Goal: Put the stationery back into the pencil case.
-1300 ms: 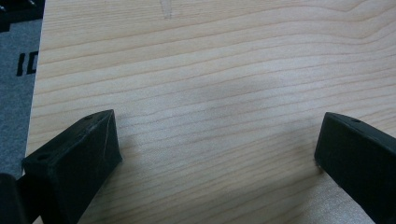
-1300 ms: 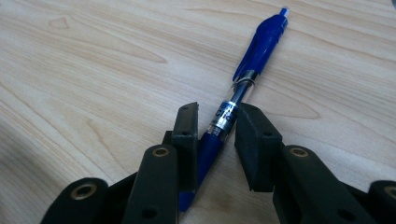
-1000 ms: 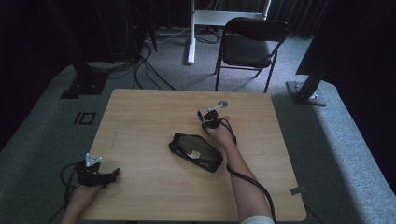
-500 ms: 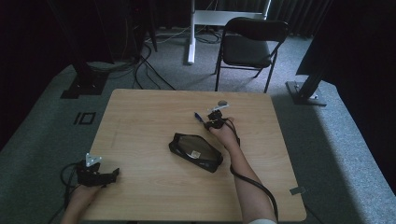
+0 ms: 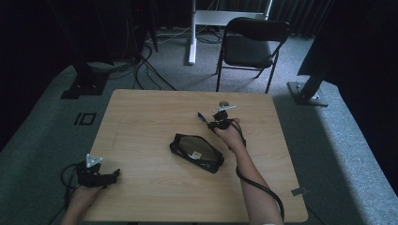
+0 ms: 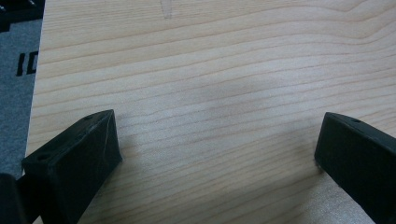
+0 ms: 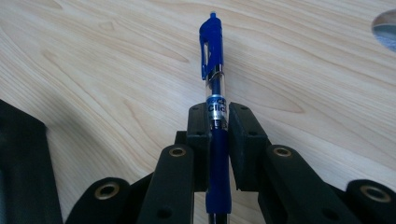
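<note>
One blue pen [image 7: 215, 84] sits clamped between the right gripper's [image 7: 218, 122] jaws, beside one black pouch [image 5: 196, 152]; the left gripper's [image 6: 217, 154] jaws stand apart over the surface [image 5: 141, 122].

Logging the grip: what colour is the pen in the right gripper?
Blue pen, clear mid-section; best in the right gripper view.
</note>
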`<state>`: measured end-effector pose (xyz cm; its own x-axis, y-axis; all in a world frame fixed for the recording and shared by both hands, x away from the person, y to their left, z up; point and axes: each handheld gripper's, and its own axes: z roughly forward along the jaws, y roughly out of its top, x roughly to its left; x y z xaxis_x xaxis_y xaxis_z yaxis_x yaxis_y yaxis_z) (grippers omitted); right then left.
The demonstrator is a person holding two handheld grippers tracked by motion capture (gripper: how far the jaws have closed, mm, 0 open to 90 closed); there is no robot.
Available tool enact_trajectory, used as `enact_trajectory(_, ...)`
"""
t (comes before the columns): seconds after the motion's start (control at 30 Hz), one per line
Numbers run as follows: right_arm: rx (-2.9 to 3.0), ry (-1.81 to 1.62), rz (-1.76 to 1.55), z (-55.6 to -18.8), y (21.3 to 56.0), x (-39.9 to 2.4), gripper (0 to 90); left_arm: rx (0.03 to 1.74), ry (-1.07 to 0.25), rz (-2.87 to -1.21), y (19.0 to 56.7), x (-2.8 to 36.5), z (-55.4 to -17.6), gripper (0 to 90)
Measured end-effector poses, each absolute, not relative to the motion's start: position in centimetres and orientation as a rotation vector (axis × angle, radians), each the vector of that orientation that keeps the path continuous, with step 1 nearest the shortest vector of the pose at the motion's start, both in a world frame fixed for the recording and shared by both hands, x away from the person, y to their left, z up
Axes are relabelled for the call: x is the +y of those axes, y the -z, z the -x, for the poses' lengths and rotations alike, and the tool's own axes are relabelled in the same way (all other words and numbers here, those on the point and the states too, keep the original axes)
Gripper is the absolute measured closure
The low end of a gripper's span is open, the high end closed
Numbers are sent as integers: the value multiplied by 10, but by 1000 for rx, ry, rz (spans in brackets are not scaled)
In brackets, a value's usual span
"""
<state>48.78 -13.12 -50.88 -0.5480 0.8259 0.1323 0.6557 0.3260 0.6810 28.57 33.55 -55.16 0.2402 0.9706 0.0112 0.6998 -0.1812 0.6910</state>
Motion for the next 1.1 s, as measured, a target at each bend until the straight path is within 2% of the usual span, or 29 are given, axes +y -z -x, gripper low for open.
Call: enact_trajectory(1.1, 2315, -1256, -1242, -446, 466, -160, 794, 1522, -623, -1953, 552, 336, -286, 1)
